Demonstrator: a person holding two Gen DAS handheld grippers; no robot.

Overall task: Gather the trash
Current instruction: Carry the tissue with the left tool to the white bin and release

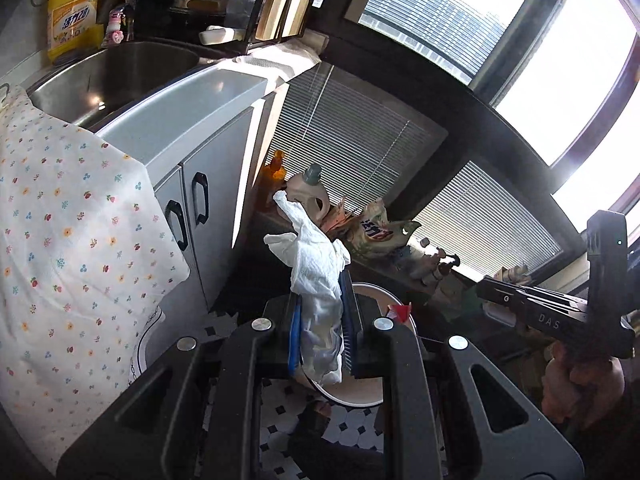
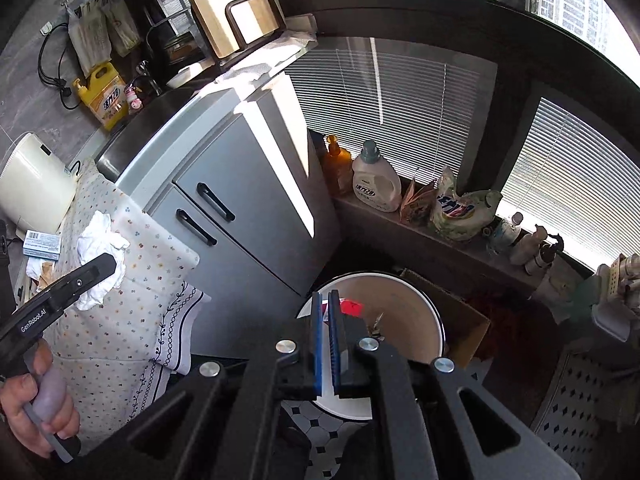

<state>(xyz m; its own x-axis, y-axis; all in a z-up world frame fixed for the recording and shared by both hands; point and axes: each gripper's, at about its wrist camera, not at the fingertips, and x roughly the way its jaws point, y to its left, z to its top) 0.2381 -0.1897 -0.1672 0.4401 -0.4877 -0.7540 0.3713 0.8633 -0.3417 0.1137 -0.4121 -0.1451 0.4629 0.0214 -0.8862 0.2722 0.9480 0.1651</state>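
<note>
My left gripper [image 1: 320, 294] is shut on a crumpled white paper towel [image 1: 316, 256] that sticks up past its blue pads. Below it on the floor stands a round cream basin [image 1: 360, 402] with a red wrapper [image 1: 400, 312] inside. In the right wrist view my right gripper [image 2: 326, 294] hangs over the same basin [image 2: 436, 320], its pads a narrow gap apart with nothing between them. The red wrapper [image 2: 352, 306] lies in the basin just past its fingertips. The left gripper [image 2: 108, 262] shows at the left with the towel [image 2: 96, 280]. The right gripper [image 1: 492, 292] shows at the right edge, held by a hand.
A grey cabinet [image 2: 248, 184] with a steel sink [image 1: 120, 72] stands left of the basin, beside a floral cloth [image 1: 72, 216]. A cardboard box [image 2: 464, 320] sits right of the basin. Detergent bottles [image 2: 376, 180] and bags line the window ledge. The floor is tiled [image 2: 320, 428].
</note>
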